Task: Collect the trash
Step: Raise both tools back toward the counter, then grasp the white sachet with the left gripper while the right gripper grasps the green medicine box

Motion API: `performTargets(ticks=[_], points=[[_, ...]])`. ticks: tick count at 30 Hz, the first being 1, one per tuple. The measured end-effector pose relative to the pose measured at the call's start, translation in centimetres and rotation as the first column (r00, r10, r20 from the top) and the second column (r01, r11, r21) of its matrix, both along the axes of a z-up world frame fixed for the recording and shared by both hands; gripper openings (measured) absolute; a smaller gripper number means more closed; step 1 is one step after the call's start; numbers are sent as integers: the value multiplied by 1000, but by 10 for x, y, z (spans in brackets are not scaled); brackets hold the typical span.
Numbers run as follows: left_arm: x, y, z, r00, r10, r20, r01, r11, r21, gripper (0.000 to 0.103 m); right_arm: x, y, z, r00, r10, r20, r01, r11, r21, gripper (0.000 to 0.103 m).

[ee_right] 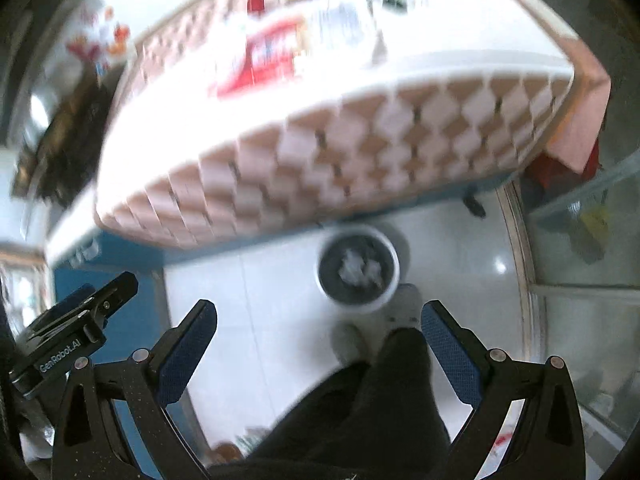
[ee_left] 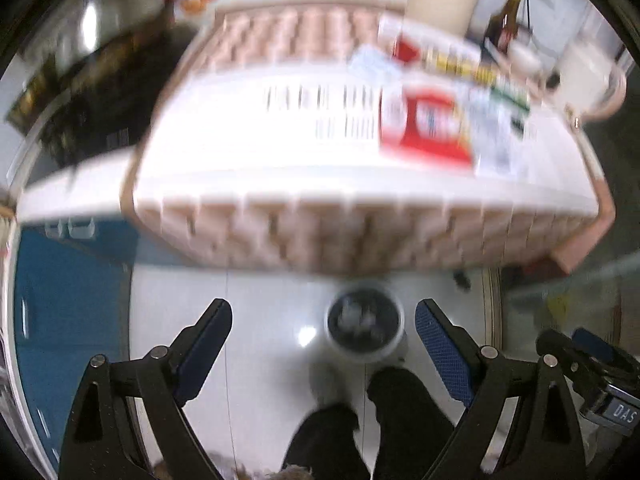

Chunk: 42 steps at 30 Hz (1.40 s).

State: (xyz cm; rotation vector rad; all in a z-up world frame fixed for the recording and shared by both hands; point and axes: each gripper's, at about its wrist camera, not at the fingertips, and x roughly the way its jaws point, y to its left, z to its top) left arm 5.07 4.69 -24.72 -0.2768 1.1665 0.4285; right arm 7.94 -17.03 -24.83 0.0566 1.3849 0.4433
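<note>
White bin (ee_left: pixel 364 330) with crumpled trash on floor, beyond both tongs | left tongs (ee_left: pixel 323 320) wide open, empty; right tongs (ee_right: pixel 319 316) likewise

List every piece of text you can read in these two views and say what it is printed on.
"GenRobot.AI": on the black mount of the other gripper, right wrist view.
"DAS": on a metal plate, cut off at the frame edge, left wrist view.
Red packet and yellow and green labels: too blurred to read.
</note>
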Motion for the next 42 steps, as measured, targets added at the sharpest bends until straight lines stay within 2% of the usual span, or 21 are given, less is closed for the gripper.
performTargets(ticks=[2, 5, 10, 15, 17, 21, 24, 26, 28, 29, 30, 31, 32, 33, 35, 37, 40, 42], points=[[34, 8, 16, 999, 11, 34, -12, 999, 31, 94, 24, 3, 13, 999, -24, 29, 23, 999, 26, 103], [80, 26, 32, 997, 44, 58, -46, 998, 34, 94, 78, -2, 37, 995, -77, 64, 73, 995, 62, 103], [178, 68, 18, 992, 122, 20, -122, 992, -16, 94, 186, -11, 46, 986, -141, 87, 134, 988, 80, 103], [261, 103, -24, 977, 200, -72, -204, 978, -52, 93, 317, -13, 14, 983, -166, 75, 164, 986, 32, 103], [287, 113, -44, 969, 219, -111, -225, 973, -46, 93, 362, -6, -1, 984, -153, 87, 156, 987, -34, 103], [315, 132, -78, 948, 268, -169, -284, 956, -75, 93, 436, 0, -41, 973, -233, -7, 233, 972, -21, 103], [324, 144, -98, 931, 310, -190, -335, 936, -111, 93, 467, 17, -63, 970, -241, -8, 241, 970, -44, 103], [327, 148, -106, 927, 322, -191, -351, 925, -146, 88, 476, 29, -77, 974, -227, -26, 225, 972, -59, 103], [331, 145, -105, 935, 312, -171, -334, 935, -120, 82, 481, 30, -84, 967, -249, -49, 246, 968, -52, 103], [333, 143, -103, 941, 299, -160, -318, 942, -111, 75, 481, 26, -83, 967, -249, -44, 248, 968, -38, 103], [334, 141, -100, 946, 290, -144, -306, 947, -102, 58, 480, 24, -80, 970, -240, -34, 240, 971, -20, 103], [335, 138, -96, 951, 282, -131, -295, 951, -93, 34, 479, 20, -74, 979, -206, -8, 206, 979, -5, 103], [337, 135, -94, 953, 273, -130, -284, 956, -76, 24, 478, 19, -71, 985, -173, 8, 173, 985, -20, 103], [338, 133, -92, 954, 268, -135, -277, 960, -52, 8, 476, 22, -66, 995, -93, 37, 95, 994, -61, 103], [338, 128, -91, 956, 261, -134, -267, 963, -30, 5, 473, 31, -61, 997, 37, 65, -29, 993, -118, 103], [336, 122, -88, 958, 256, -125, -259, 966, -7, 3, 468, 43, -58, 984, 161, 71, -145, 971, -190, 103], [335, 111, -82, 963, 246, -113, -244, 969, 33, 3, 465, 73, -66, 933, 356, 59, -320, 891, -321, 103], [329, 101, -72, 967, 234, -100, -227, 971, 78, 3, 465, 86, -73, 904, 425, 42, -379, 844, -380, 103]])
